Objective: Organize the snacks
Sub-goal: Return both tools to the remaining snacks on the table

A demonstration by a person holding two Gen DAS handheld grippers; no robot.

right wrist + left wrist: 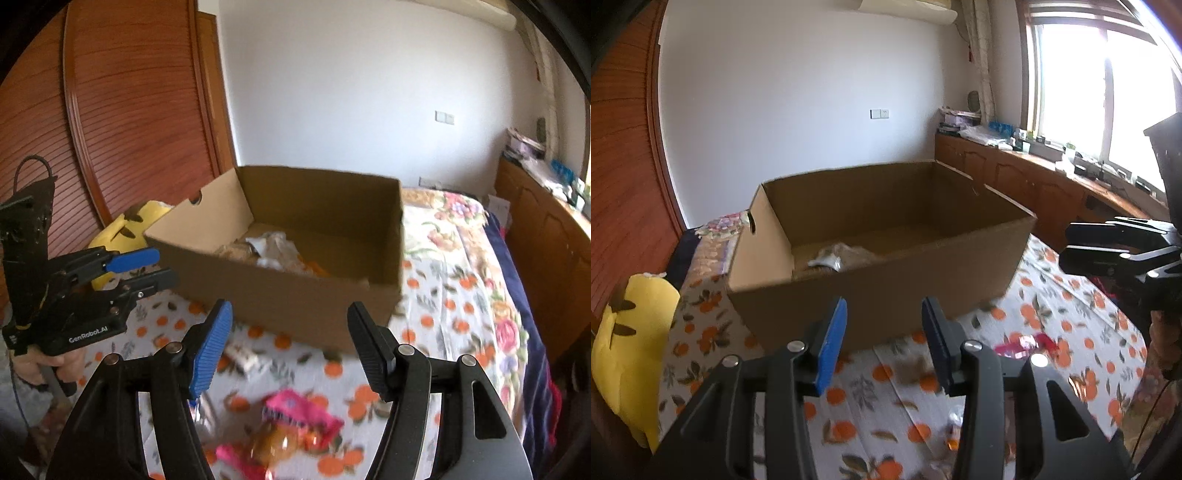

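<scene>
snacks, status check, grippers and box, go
Left gripper and right gripper open, empty. Cardboard box partly filled. Pink snack bag loose on bedspread, path clear.

Right gripper (290,345): foreground, jaws apart, nothing between pads; one pad blue, other black.
Cardboard box (295,295): open-topped, on bed beyond gripper; crumpled snack wrappers (271,247) inside, details blurred.
Pink snack packet (295,424): on bedsheet below gripper, outside box.
Small pale packet (243,356): on sheet near box front, blurred.
Bedsheet (454,295): white, orange-fruit print.
Left gripper (147,267): at left edge, jaws narrowly parted, empty; hand (48,363) grips handle.
Yellow plush (125,229): behind left gripper, beside box.
Wooden louvred door (129,110): rear left.
</scene>
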